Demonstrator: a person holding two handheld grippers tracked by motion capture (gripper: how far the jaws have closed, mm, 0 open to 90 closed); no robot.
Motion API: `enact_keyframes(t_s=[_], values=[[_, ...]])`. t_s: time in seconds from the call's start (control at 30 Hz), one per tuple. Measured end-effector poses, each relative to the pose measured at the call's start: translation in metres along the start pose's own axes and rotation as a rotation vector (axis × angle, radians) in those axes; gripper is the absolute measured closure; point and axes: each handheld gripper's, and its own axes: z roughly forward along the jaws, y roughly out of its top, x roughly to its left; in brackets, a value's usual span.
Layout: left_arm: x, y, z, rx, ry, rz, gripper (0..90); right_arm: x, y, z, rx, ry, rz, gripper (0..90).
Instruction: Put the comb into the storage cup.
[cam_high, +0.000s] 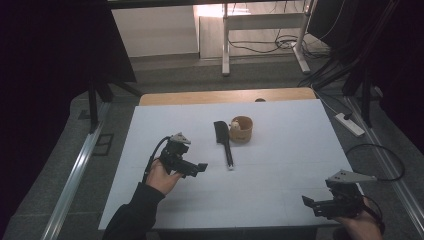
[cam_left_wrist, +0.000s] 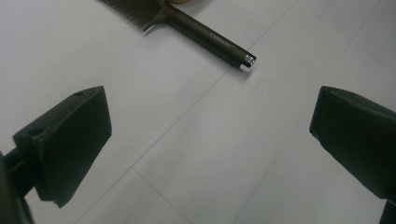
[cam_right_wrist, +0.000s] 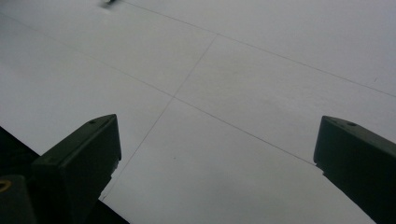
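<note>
left claw (cam_left_wrist: 210, 135) spread wide, empty, near comb (cam_left_wrist: 187, 25) handle's tip ahead.

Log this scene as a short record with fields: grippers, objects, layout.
left gripper: open, holding nothing, aimed at the comb's handle
right gripper: open, holding nothing, near the table's front right corner
comb: dark, flat on the table, handle end toward the person
cup: tan, upright, just right of the comb's teeth
table: white top

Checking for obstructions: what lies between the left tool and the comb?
Nothing: bare white table between the open left tool and the comb, per the left gripper view.
</note>
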Motion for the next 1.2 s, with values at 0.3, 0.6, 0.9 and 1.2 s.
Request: enact_keyframes(t_s=[0.3, 0.6, 0.9, 1.2], values=[[0.000, 0.011, 0.011, 0.002, -0.004, 0.016, 0.0, 0.000, 0.000, 0.000, 0.002, 0.000, -0.003, 1.4], [-0.005, 0.024, 0.027, 0.018, -0.016, 0.043, 0.0, 0.000, 0.000, 0.000, 0.002, 0.001, -0.003, 1.4], [-0.007, 0.034, 0.041, 0.026, -0.033, 0.055, 0.0, 0.000, 0.000, 0.000, 0.003, 0.001, -0.005, 1.4], [-0.009, 0.046, 0.054, 0.036, -0.048, 0.071, 0.0, 0.000, 0.000, 0.000, 0.005, 0.000, -0.008, 1.4]])
